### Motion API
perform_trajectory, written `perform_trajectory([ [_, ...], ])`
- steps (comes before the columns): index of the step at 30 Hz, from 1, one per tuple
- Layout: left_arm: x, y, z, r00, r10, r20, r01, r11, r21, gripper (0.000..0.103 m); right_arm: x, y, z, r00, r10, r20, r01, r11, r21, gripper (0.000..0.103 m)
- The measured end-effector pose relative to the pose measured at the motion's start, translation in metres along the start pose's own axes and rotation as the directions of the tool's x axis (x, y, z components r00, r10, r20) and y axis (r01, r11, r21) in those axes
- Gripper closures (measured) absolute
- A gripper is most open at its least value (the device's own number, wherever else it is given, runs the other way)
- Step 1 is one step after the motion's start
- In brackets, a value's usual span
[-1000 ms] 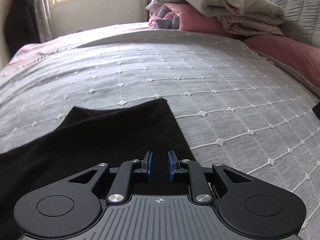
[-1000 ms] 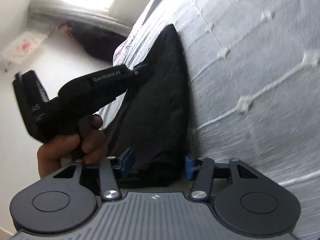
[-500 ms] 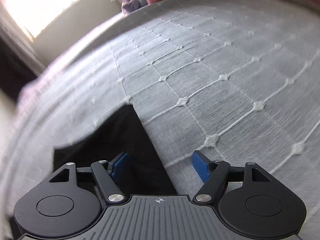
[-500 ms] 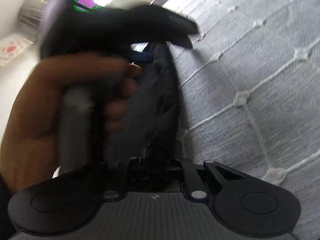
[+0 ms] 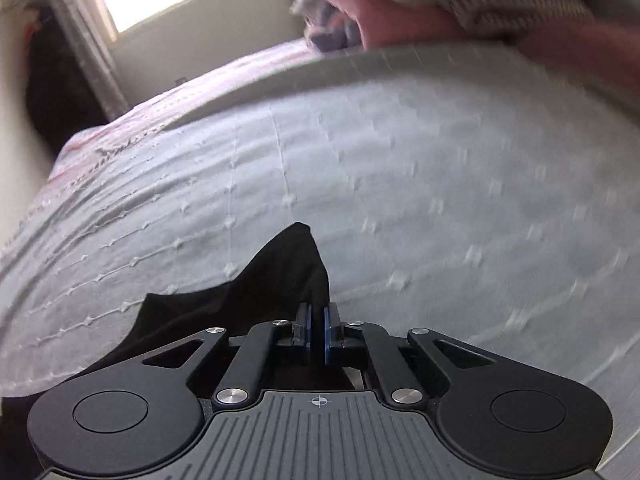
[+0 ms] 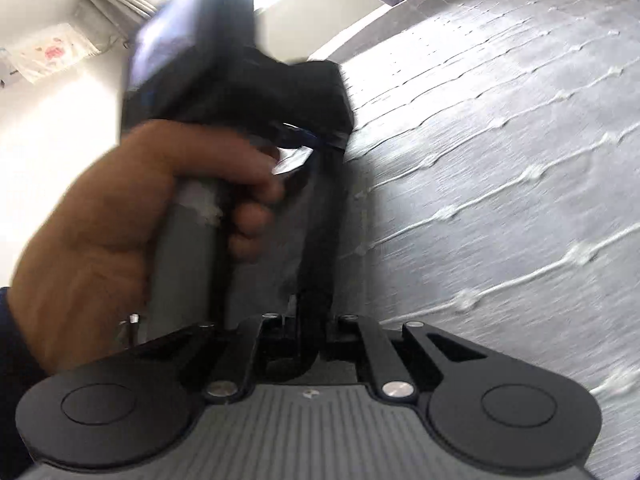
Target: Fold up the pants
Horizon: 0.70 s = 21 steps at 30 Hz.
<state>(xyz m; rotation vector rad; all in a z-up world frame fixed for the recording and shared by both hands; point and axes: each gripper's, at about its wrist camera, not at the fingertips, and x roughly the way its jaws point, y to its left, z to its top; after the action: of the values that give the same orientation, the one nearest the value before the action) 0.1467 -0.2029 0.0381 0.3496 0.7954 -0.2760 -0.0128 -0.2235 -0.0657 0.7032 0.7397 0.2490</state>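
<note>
On bedspread [image 5: 400, 184], black pants [image 5: 280, 280] pinched, peaked

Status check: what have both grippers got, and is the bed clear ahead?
Left gripper shut on black pants. Right gripper shut on the same cloth. Bedspread ahead bare; bedding pile at the far end.

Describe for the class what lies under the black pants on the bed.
Under the black pants the pale quilted bedspread shows on every side. The left gripper pinches their edge. Whatever lies beneath the cloth itself is covered; nothing else can be made out.
</note>
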Motion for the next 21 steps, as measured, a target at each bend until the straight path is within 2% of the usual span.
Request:
perform_trajectory([
  [3, -0.009, -0.011, 0.015, 0.996, -0.076, 0.043, 0.080, 0.992, -0.102, 0.100, -0.026, -0.019, 0.020, 0.997, -0.064, 0.038, 0.065, 0.998, -0.012, 0.057],
  [5, -0.018, -0.031, 0.021, 0.989, -0.122, 0.078, 0.131, 0.984, -0.124, 0.100, -0.046, -0.031, 0.034, 0.991, -0.113, 0.065, 0.115, 0.993, -0.026, 0.057],
  [9, -0.041, -0.071, 0.032, 0.960, -0.232, 0.157, 0.253, 0.958, -0.131, 0.100, -0.092, -0.057, 0.057, 0.974, -0.197, 0.109, 0.204, 0.978, -0.051, 0.057],
  [12, -0.055, -0.080, 0.036, 0.933, -0.303, 0.193, 0.334, 0.930, -0.152, 0.100, -0.126, -0.071, 0.066, 0.945, -0.277, 0.175, 0.296, 0.951, -0.089, 0.057],
  [14, -0.061, -0.074, 0.035, 0.924, -0.322, 0.207, 0.356, 0.921, -0.160, 0.100, -0.134, -0.072, 0.070, 0.930, -0.302, 0.211, 0.331, 0.936, -0.116, 0.057],
  [17, -0.070, -0.049, 0.029, 0.917, -0.321, 0.235, 0.365, 0.914, -0.177, 0.100, -0.128, -0.055, 0.066, 0.924, -0.288, 0.250, 0.341, 0.917, -0.206, 0.057],
  [21, -0.086, 0.009, 0.017, 0.909, -0.312, 0.278, 0.378, 0.897, -0.228, 0.100, -0.115, -0.006, 0.047, 0.923, -0.231, 0.309, 0.348, 0.844, -0.408, 0.056],
])
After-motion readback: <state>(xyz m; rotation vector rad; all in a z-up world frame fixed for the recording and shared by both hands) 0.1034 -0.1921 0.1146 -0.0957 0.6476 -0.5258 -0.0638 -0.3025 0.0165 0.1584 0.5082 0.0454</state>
